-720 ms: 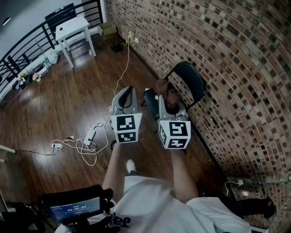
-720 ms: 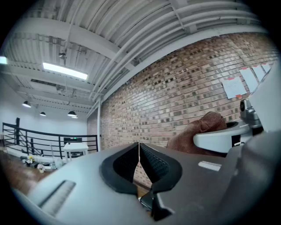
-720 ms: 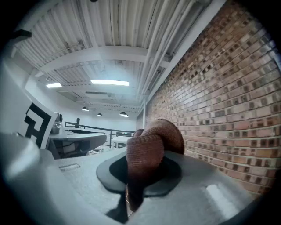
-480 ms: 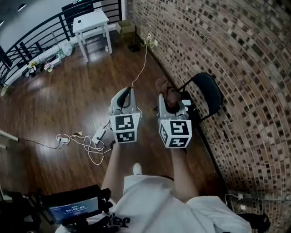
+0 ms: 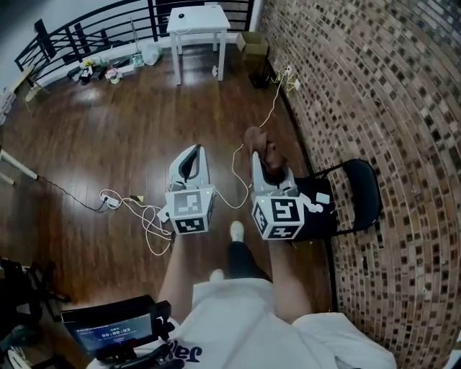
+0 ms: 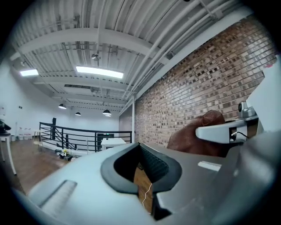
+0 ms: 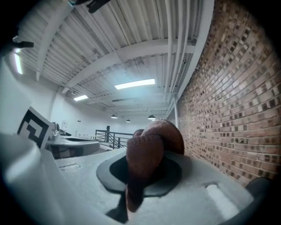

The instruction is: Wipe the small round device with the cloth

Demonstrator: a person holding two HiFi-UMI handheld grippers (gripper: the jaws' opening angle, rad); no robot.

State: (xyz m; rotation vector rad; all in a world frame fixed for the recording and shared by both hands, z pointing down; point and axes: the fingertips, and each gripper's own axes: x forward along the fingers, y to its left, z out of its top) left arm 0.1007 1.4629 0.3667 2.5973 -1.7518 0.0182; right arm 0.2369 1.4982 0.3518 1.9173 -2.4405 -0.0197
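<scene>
Two grippers point level. At nine o'clock, the left gripper (image 5: 189, 164) has its jaws together, empty. At three o'clock, the right gripper (image 5: 263, 167) clamps a brown cloth (image 5: 253, 137). Far off at twelve o'clock, a white table (image 5: 207, 19) bears a small dark round thing (image 5: 180, 15), likely the device. Wiping has not begun; the next move is to approach it.

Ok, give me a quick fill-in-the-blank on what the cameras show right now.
1. The right gripper is shut on the ____.
2. The left gripper is shut and holds ____.
3. The black chair stands beside the ____ wall.
4. The table across the room is ____.
Missing words: cloth, nothing, brick, white.
</scene>
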